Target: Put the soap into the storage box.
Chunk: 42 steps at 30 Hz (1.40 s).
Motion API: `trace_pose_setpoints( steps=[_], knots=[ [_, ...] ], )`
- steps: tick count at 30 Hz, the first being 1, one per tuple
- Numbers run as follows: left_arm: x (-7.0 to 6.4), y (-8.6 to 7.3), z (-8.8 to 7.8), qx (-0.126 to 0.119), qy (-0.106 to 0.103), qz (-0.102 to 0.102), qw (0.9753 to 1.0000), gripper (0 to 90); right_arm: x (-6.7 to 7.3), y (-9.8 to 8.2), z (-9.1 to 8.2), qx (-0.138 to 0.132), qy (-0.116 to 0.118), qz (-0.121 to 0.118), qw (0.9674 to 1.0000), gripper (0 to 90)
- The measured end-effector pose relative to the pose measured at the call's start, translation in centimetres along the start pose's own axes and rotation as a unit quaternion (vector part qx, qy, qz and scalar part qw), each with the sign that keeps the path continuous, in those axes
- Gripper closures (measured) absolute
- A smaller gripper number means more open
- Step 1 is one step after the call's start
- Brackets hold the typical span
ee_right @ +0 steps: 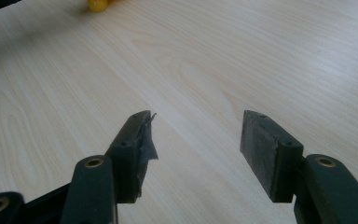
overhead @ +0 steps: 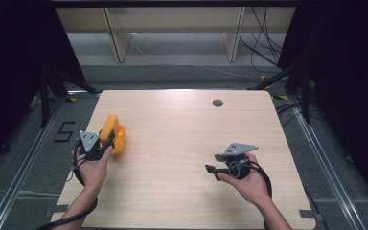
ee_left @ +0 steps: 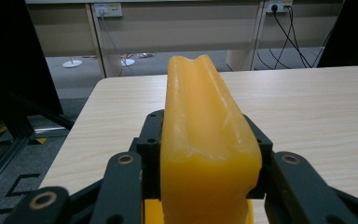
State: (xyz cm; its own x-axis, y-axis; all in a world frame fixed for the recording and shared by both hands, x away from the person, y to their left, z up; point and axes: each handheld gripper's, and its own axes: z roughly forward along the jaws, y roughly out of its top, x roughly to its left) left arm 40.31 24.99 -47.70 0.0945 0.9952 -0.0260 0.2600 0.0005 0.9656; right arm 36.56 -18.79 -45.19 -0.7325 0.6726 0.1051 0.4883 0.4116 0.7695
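pale wood table (overhead: 182,158), round grey grommet (overhead: 217,103) near far edge

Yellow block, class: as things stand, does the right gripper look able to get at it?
Probably yes, with a reach: the right gripper is open and bare table lies between it and the yellow block, though the left gripper already clamps it.

So there's one wooden table (overhead: 182,143), one yellow block (overhead: 113,134), two grippers, left (overhead: 106,140) and right (overhead: 211,170), plus one small round grommet (overhead: 217,102).
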Motion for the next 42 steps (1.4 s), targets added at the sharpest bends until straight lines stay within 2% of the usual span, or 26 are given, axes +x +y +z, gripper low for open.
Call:
trace_pose_setpoints(
  steps=[12, 15, 22, 31, 42],
  knots=[
    [-0.5, -0.4, 0.6, 0.004, 0.000, 0.000, 1.0000, 60.3, 0.1, 0.0, 0.1, 0.002, 0.004, 0.005, 1.0000, 44.0],
    [-0.5, -0.5, 0.7, 0.005, 0.000, 0.000, 1.0000, 60.3, -0.1, 0.0, 0.1, 0.001, 0.002, -0.003, 1.0000, 44.0],
    [-0.5, -0.7, 0.9, 0.009, -0.001, 0.002, 1.0000, 60.3, 0.0, 0.0, 0.1, 0.002, 0.004, 0.002, 1.0000, 44.0],
    [-0.4, -0.8, 1.1, 0.011, 0.001, 0.000, 0.9999, 60.3, -0.1, 0.0, 0.2, 0.002, 0.004, -0.009, 1.0000, 44.0],
    [-0.6, -1.1, 1.5, 0.016, 0.000, -0.001, 0.9999, 60.3, -0.1, 0.0, 0.2, 0.002, 0.007, -0.010, 0.9999, 44.0]
  ],
)
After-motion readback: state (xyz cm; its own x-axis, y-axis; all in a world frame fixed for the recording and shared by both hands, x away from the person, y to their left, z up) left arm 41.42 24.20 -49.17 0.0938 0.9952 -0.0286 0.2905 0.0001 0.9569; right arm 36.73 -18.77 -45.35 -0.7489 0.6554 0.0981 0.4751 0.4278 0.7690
